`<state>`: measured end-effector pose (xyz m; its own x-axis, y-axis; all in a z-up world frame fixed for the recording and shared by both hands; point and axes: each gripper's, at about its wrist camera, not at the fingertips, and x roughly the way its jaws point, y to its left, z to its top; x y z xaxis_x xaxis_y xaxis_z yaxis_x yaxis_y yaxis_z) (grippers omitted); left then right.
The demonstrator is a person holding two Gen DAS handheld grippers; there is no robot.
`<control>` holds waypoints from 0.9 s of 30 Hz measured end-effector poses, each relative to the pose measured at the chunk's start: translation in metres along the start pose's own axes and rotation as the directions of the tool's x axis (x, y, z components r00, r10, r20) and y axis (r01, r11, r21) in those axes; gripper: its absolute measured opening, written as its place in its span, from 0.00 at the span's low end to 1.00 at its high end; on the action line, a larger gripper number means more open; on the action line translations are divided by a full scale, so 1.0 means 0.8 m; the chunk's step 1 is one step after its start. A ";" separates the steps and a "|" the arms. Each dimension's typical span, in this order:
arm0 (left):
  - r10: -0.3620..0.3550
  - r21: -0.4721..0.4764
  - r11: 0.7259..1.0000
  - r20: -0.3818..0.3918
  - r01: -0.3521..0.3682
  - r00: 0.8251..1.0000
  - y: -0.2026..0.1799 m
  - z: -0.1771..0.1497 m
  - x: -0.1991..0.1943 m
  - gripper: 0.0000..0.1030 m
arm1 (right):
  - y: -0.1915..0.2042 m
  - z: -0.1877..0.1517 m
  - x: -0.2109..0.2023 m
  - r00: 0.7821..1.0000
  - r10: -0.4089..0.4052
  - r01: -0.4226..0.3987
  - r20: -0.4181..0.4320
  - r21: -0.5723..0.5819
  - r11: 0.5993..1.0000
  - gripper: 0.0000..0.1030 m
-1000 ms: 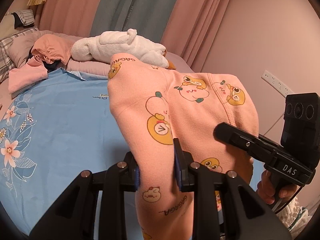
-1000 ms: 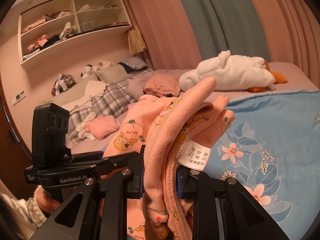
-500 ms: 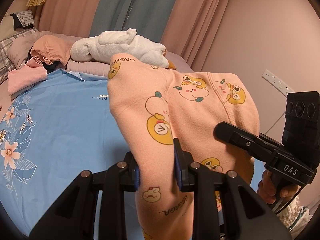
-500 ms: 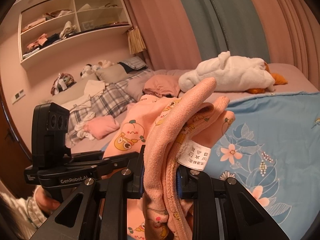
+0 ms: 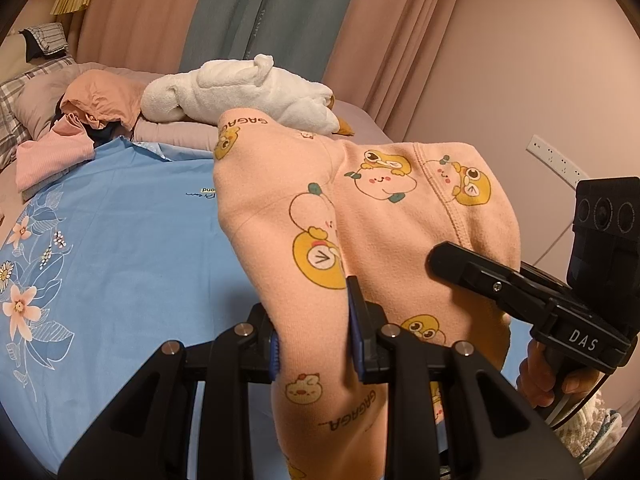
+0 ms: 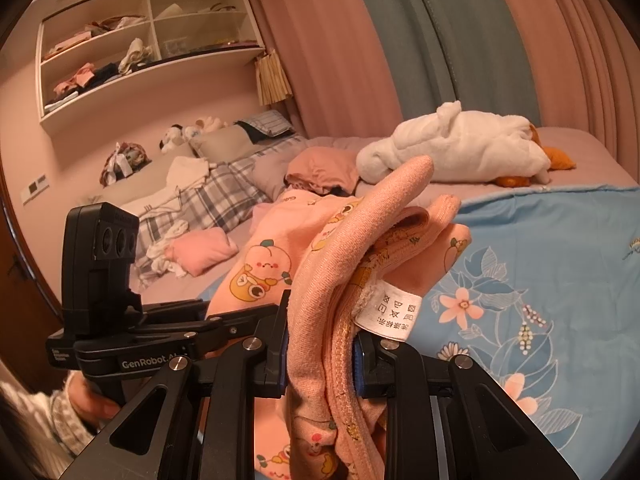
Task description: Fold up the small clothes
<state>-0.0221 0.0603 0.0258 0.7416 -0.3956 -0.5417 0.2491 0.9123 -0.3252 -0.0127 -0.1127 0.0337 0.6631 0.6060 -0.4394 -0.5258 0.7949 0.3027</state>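
A small peach garment (image 5: 360, 216) printed with yellow cartoon figures hangs in the air between both grippers above the bed. My left gripper (image 5: 316, 344) is shut on a bunched part of it. My right gripper (image 6: 320, 348) is shut on its folded waistband edge (image 6: 344, 264), where a white care label (image 6: 390, 314) hangs out. The right gripper also shows in the left wrist view (image 5: 520, 292) at the right, beside the cloth. The left gripper shows in the right wrist view (image 6: 168, 332) at the left.
A blue floral sheet (image 5: 100, 240) covers the bed below. A white plush toy (image 5: 244, 88) lies at the far side. Peach and pink clothes (image 5: 96, 100) are piled near plaid pillows (image 6: 216, 196). A wall shelf (image 6: 132, 52) holds clothes. Curtains hang behind.
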 end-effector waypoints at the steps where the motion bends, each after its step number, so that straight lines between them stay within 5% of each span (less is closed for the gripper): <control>1: 0.000 0.001 1.000 -0.001 0.000 1.000 0.000 0.000 0.001 0.25 | -0.001 0.000 0.000 1.000 0.001 -0.001 -0.001 -0.001 1.000 0.24; 27: -0.006 0.014 1.000 -0.025 0.006 1.000 0.018 0.005 0.011 0.25 | -0.013 0.002 0.004 1.000 0.002 -0.002 -0.015 -0.010 1.000 0.24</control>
<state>-0.0098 0.0707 0.0192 0.7244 -0.4036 -0.5589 0.2623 0.9111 -0.3180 -0.0038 -0.1190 0.0302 0.6541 0.6066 -0.4519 -0.5325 0.7935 0.2946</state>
